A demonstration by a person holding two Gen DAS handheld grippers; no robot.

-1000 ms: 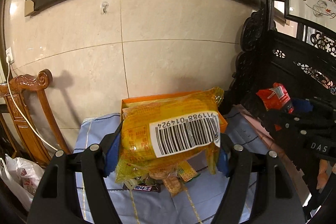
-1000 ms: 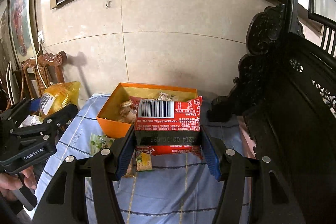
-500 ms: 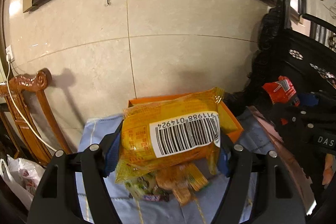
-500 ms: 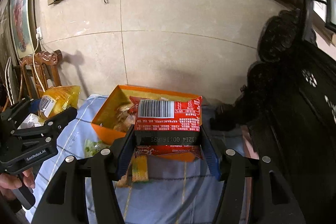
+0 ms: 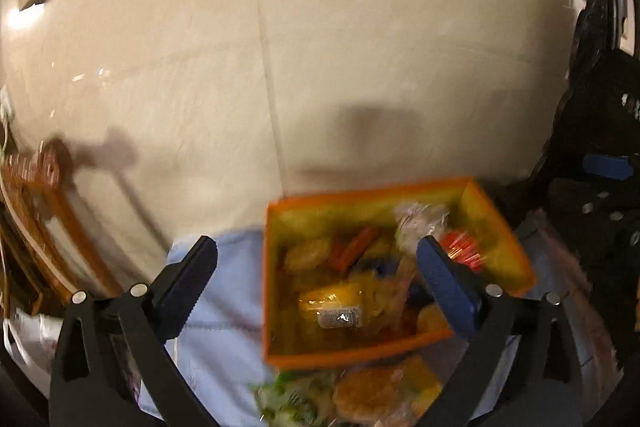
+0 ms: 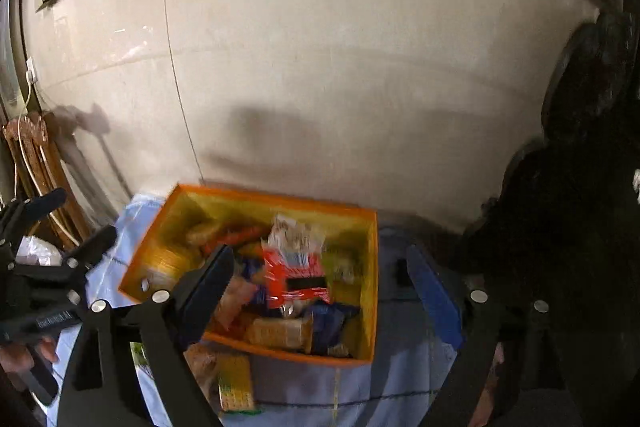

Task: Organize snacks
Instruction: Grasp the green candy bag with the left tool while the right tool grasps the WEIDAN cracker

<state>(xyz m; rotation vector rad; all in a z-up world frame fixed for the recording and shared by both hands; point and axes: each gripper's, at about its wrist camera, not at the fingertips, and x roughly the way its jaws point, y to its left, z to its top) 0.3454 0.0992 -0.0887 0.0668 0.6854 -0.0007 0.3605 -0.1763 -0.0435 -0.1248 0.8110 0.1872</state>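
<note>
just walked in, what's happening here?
A person with a handheld gripper in each hand is sorting snacks into an orange box on a blue cloth. Both grippers have just been opening over the box and nothing is between the jaws of either. The left gripper let go of a yellow packet, the right gripper a red packet; both now lie in the box. A few loose snacks sit on the cloth in front of it.

Both wrist views close, angled down, sharing the orange box (image 5: 276, 283) (image 6: 372, 291).
</note>
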